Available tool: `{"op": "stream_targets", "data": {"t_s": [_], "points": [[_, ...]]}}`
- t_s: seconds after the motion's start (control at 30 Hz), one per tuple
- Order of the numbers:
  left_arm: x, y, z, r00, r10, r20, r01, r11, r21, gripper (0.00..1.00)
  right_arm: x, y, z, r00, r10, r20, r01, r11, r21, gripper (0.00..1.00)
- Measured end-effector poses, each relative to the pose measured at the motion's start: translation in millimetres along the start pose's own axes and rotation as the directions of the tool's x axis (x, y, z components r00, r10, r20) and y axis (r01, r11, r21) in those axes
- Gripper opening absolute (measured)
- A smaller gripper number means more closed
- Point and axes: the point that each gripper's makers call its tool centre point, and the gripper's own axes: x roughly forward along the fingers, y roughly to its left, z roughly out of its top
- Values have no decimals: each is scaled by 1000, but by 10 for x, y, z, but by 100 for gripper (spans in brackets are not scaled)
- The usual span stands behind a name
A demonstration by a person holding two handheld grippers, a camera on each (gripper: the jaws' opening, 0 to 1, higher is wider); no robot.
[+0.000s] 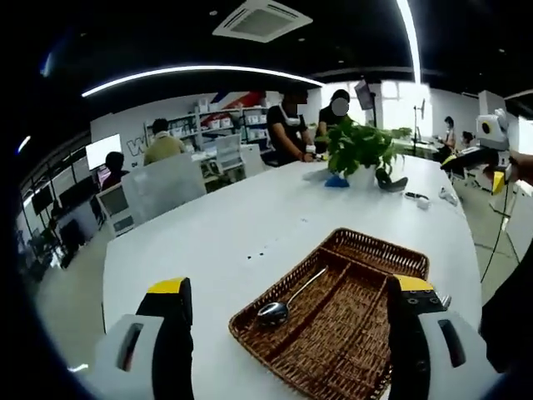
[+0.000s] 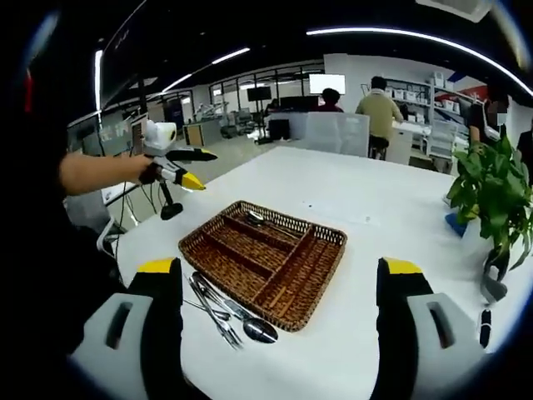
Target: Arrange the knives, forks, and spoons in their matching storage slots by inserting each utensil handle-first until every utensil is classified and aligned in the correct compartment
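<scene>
Both grippers hang above the white surface (image 2: 350,208) with jaws spread wide and nothing between them. The left gripper (image 1: 291,312) hovers over the near end of the wicker tray (image 1: 358,250), where one spoon (image 1: 279,308) lies with its bowl toward the near rim. In the right gripper view the right gripper (image 2: 279,292) faces the same tray at 12 o'clock, and a loose cluster of utensils (image 2: 225,312) lies on the surface touching the tray's near rim, around 7 o'clock of it. A potted plant (image 2: 491,196) stands well apart at 3 o'clock.
</scene>
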Motion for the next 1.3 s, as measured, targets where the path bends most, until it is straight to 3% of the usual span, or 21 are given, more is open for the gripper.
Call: {"op": "stream_targets", "data": {"t_s": [0.33, 0.47, 0.67, 0.83, 0.93, 1.3], "points": [[-647, -126, -304, 995, 81, -63, -82, 996, -16, 99, 85, 42, 7, 1000, 14, -19, -15, 999, -36, 100], [-870, -171, -379, 993, 95, -69, -97, 995, -28, 99, 92, 7, -10, 1000, -12, -19, 11, 999, -31, 100], [-1105, -248, -478, 990, 122, -77, -126, 991, -52, 99, 73, 37, -21, 1000, 1, -20, -1, 1000, -23, 100], [-1178, -345, -561, 988, 116, -98, -122, 990, -67, 99, 66, 33, 5, 1000, 4, -12, -4, 999, -36, 100], [-1203, -397, -621, 986, 115, -124, -119, 992, -29, 99, 72, 35, 2, 1000, 11, -19, -11, 999, -44, 100], [-1309, -343, -554, 988, 118, -101, -123, 991, -51, 99, 41, -11, 68, 1000, 7, -2, -7, 999, -50, 100]]}}
